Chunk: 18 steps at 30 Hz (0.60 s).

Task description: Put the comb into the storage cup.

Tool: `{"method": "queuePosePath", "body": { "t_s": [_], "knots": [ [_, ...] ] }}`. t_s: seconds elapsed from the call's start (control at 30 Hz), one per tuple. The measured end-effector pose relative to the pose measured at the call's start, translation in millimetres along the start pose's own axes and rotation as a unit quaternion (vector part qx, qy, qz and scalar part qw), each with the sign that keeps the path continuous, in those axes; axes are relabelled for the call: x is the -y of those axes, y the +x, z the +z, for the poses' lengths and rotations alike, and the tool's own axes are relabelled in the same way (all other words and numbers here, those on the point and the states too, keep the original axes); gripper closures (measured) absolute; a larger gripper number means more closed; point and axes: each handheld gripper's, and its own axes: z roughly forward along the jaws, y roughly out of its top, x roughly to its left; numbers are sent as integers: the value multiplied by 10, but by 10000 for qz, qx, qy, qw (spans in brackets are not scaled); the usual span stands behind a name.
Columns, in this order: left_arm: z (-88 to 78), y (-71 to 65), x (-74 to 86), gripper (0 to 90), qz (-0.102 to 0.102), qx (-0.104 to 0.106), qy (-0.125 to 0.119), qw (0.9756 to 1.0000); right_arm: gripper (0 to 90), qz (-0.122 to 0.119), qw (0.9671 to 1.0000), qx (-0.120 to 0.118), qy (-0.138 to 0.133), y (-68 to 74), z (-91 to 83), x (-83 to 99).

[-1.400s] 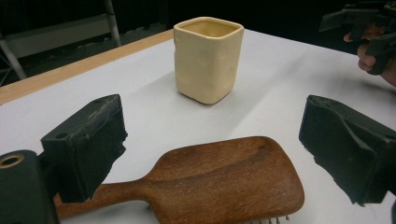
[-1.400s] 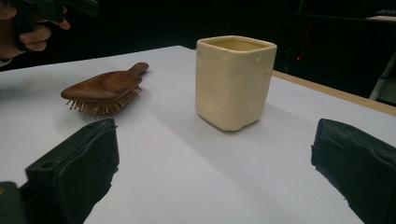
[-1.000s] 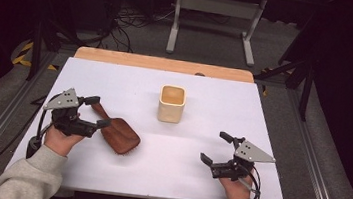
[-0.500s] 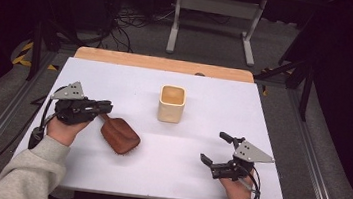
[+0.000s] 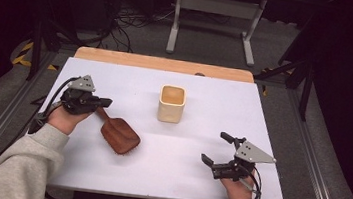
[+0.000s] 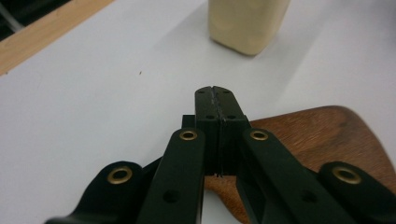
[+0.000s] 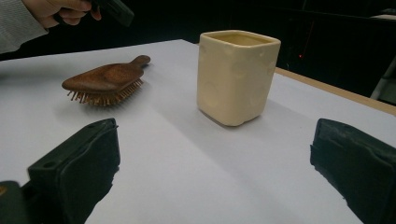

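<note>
High view: a wooden hairbrush (image 5: 120, 134) lies bristles down on the white counter (image 5: 263, 114), at about 8 o'clock from a cream square cup (image 5: 171, 104). The left tool (image 5: 106, 102) sits over the brush handle, at 10 o'clock from the paddle; its jaws have just been closing and now meet with nothing between them. The right tool (image 5: 216, 147) rests gaping wide at 4 o'clock. The handle grasp seems in hand but missed: next likely calls for reopening, dropping lower and closing around the handle.
</note>
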Motion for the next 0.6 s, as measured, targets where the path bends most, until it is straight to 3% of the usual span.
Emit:
{"method": "queuePosePath", "body": {
  "t_s": [0.2,0.4,0.6],
  "knots": [
    [146,52,-61,900,137,-97,534,9984,24,-8,10000,-18,10,3,1,-1],
    [239,141,-122,900,92,-101,857,9962,24,-11,10000,-34,24,3,6,2],
    [305,155,-175,900,313,-68,1346,9904,25,-2,10000,-29,45,-4,4,7]
  ]
}}
